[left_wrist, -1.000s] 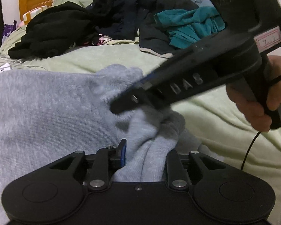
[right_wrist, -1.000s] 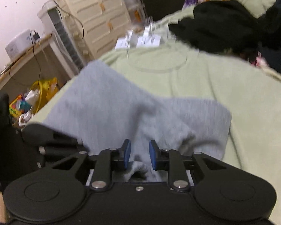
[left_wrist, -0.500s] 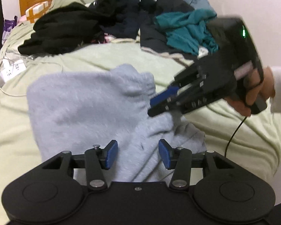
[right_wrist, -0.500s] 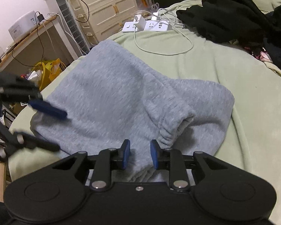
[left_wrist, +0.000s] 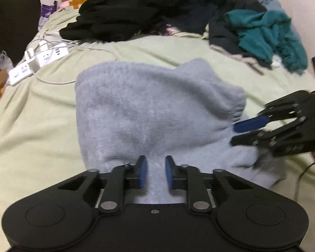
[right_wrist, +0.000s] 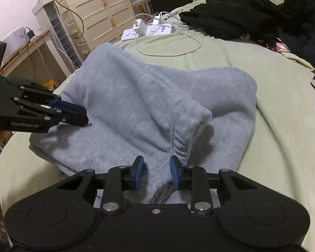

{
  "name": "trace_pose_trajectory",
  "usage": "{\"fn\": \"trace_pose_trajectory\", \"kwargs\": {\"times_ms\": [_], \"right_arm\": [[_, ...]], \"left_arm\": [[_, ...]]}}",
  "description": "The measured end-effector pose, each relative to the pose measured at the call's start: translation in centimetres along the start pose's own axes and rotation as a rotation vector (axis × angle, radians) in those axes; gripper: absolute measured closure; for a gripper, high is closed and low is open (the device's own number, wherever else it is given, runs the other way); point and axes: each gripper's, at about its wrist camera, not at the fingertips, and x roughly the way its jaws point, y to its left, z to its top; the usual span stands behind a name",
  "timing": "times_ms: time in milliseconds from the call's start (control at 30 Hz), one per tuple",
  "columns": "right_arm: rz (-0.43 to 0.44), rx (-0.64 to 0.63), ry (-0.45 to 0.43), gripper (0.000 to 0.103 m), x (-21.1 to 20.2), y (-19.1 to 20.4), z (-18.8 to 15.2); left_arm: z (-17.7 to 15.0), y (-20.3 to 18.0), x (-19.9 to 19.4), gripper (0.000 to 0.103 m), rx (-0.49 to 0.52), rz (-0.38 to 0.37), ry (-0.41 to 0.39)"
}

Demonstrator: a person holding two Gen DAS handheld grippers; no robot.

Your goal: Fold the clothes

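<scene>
A folded grey fleece garment point(left_wrist: 157, 113) is lying on the light green bed point(left_wrist: 31, 126), near its front edge, its long axis running from that edge toward the heaped clothes at the far side. Its elastic-gathered opening point(right_wrist: 184, 140) is pointing toward the right gripper point(right_wrist: 155, 173), whose jaws are standing parted above the cloth, holding nothing. The left gripper point(left_wrist: 153, 174) is hovering over the near end of the garment with jaws also apart and empty. A black clothes pile point(left_wrist: 115, 19) and a teal garment point(left_wrist: 271, 33) are lying along the far edge. A white power strip point(right_wrist: 149, 30) is sitting near the bed's left edge.
</scene>
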Motion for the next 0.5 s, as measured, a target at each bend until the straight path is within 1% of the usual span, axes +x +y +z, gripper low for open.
{"fn": "trace_pose_trajectory", "kwargs": {"times_ms": [67,167,200,300,367,400,433,467,500], "right_arm": [[-0.008,-0.004,-0.009,0.076,0.6,0.1,-0.7],[-0.019,0.002,-0.014,0.076,1.2,0.0,-0.7],[-0.029,-0.014,-0.012,0.076,1.1,0.2,-0.6],[-0.07,-0.086,-0.001,0.074,0.5,1.4,0.2],[-0.084,-0.098,-0.007,0.071,-0.8,2.0,1.1],[-0.09,-0.099,-0.019,0.061,-1.3,2.2,1.4],[-0.106,-0.095,-0.058,0.054,-2.2,2.4,1.9],[-0.126,-0.075,-0.114,0.038,-3.0,2.6,2.4],[-0.145,-0.048,-0.171,0.032,-3.7,2.6,2.9]], "left_arm": [[-0.2,0.3,0.4,0.099,-0.001,0.006,0.005],[-0.4,0.5,1.4,0.099,0.011,0.016,0.003],[-0.4,0.5,1.4,0.099,0.007,0.017,0.001],[0.1,0.7,0.4,0.099,-0.013,-0.011,-0.02],[0.8,0.4,-0.5,0.098,0.009,-0.016,-0.025],[1.2,0.3,-1.1,0.094,0.013,-0.02,-0.033],[1.8,0.3,-1.7,0.079,0.004,-0.025,-0.046],[2.1,0.4,-2.0,0.063,-0.003,-0.03,-0.056],[2.9,0.5,-3.1,0.058,-0.022,-0.039,-0.095]]}}
